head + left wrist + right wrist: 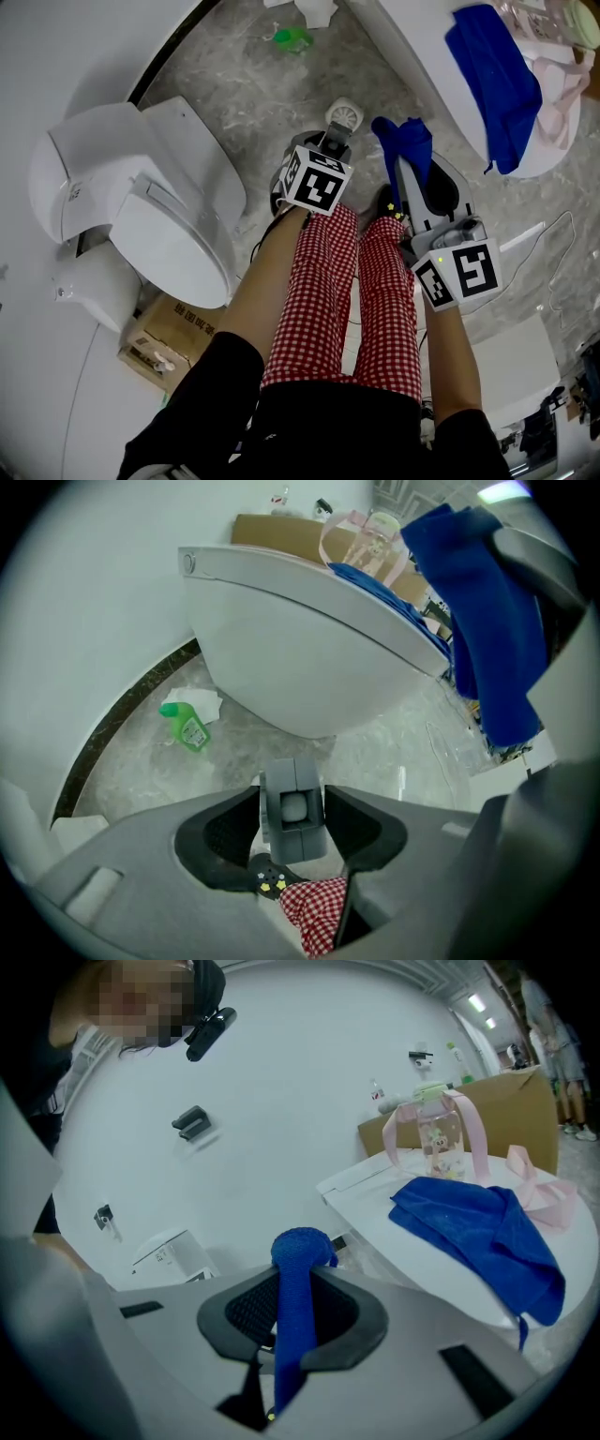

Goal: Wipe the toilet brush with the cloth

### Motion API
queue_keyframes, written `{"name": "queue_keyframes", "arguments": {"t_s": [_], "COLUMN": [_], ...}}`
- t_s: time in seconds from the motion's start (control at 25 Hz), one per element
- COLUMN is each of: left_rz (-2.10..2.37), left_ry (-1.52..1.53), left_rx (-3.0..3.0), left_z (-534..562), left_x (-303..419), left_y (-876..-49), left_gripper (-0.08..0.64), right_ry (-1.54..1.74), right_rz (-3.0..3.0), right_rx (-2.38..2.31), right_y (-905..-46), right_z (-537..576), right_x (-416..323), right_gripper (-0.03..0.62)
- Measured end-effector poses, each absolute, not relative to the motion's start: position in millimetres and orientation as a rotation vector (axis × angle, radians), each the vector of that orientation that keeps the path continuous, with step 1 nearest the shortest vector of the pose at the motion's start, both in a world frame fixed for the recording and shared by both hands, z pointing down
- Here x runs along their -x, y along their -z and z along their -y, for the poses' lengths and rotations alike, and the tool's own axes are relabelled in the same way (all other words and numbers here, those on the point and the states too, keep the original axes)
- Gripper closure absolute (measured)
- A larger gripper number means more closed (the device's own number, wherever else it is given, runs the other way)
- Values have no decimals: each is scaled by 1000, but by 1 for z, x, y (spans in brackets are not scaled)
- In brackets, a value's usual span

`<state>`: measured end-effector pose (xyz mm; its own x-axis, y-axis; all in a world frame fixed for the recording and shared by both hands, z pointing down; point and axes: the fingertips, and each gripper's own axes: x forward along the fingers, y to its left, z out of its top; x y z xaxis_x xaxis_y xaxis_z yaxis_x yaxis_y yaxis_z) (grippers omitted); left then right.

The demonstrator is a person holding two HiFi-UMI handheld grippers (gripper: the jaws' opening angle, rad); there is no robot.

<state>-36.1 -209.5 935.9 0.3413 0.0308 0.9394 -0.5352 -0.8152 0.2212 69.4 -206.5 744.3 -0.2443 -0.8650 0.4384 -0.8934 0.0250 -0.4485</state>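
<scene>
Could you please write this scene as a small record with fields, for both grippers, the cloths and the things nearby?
left gripper: open, pointing down; grey toilet brush handle stands between its jaws, not clamped
right gripper: shut on a blue cloth, bunched above the jaws
second blue cloth: lies on the white fixture, beside a pink-strapped bottle
green bottle: on the floor
toilet: at the person's left

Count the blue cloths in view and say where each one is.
2. One cloth hangs pinched in the right gripper; a second cloth lies spread on the white ledge. More could be hidden.
</scene>
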Motion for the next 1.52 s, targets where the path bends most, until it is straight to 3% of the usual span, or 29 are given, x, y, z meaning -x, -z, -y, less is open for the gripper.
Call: {"name": "queue_keyframes", "arguments": {"t_s": [1.52], "left_rz": [405], "left_ry": [-1744], "left_rx": [-1907], "left_z": [207], "left_x": [36], "left_y": [-1002], "left_gripper": [354], "right_ry": [-1087], "right_rz": [2105], "right_rx": [-2001], "right_y": [-750], "right_z": [200], "right_x": [-103], "right_gripper": [528]}}
